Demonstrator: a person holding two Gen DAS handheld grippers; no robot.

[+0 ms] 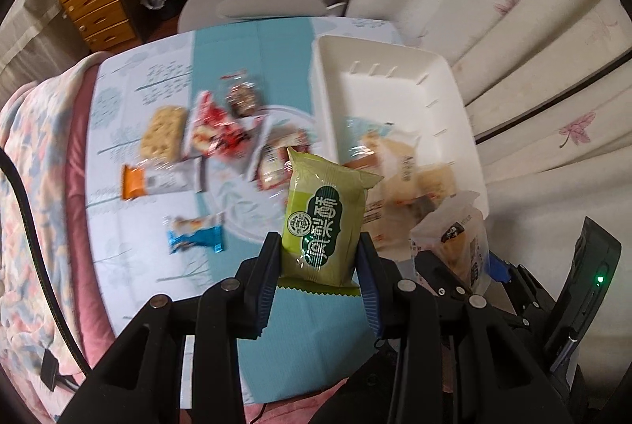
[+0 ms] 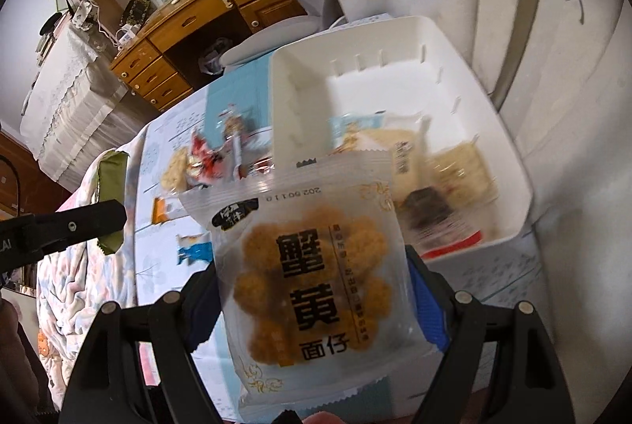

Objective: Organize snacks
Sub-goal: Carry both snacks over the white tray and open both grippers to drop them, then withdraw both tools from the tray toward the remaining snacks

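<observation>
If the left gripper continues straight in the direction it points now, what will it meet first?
Probably the tablecloth, beside the near left corner of the white bin. The left gripper holds a green snack packet, which would touch first. Depth is unclear.

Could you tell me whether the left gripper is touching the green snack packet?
Touching. The left wrist view shows the left gripper with both pads pressed against the sides of the green snack packet.

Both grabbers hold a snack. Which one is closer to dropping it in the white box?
Probably the right gripper: its clear packet of golden crackers hangs beside the white plastic bin, while the left gripper with its green packet sits further left.
</observation>
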